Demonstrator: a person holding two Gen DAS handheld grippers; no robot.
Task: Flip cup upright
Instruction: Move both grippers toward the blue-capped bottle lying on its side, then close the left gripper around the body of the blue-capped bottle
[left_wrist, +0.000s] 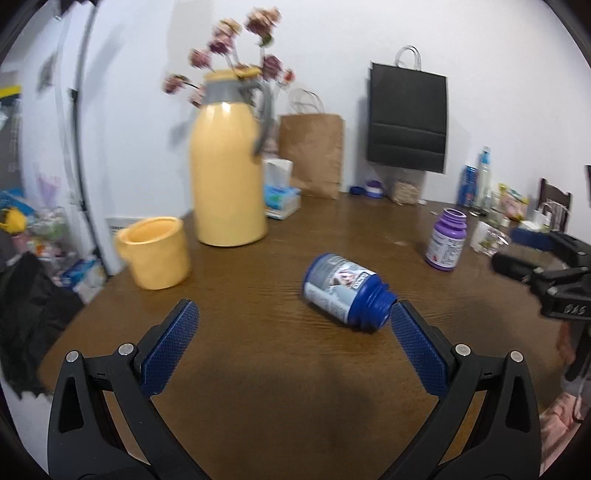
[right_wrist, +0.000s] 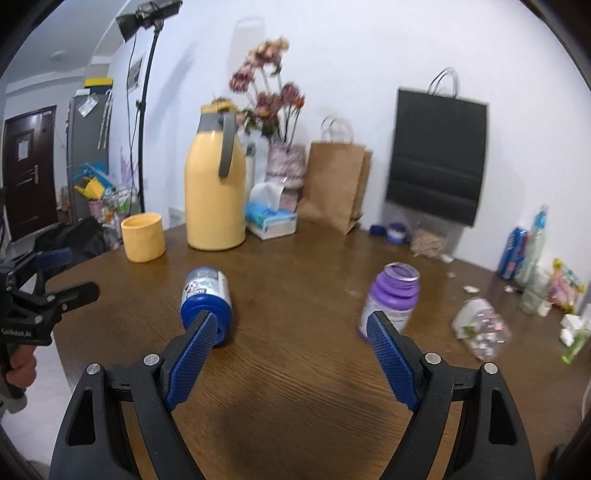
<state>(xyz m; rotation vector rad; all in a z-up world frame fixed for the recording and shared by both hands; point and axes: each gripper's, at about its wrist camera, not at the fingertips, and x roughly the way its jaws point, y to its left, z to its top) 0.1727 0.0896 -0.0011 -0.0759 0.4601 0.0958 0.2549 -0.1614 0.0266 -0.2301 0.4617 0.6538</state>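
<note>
A clear printed cup (right_wrist: 482, 328) lies on its side on the brown table (right_wrist: 295, 369), to the right of my right gripper (right_wrist: 291, 317), which is open and holds nothing. The same cup (left_wrist: 489, 238) shows far right in the left wrist view, behind the purple bottle (left_wrist: 445, 240). My left gripper (left_wrist: 294, 309) is open and empty above the table. A blue bottle (left_wrist: 343, 290) lies on its side just beyond its right finger. A yellow mug (left_wrist: 155, 253) stands upright at the left.
A tall yellow jug (right_wrist: 214, 192) stands behind the mug, with a tissue box (right_wrist: 271, 219), flower vase (right_wrist: 284, 166), brown bag (right_wrist: 334, 184) and black bag (right_wrist: 437, 158) along the wall. Bottles and clutter (right_wrist: 528, 258) crowd the right edge. The purple bottle (right_wrist: 393, 299) stands by my right finger.
</note>
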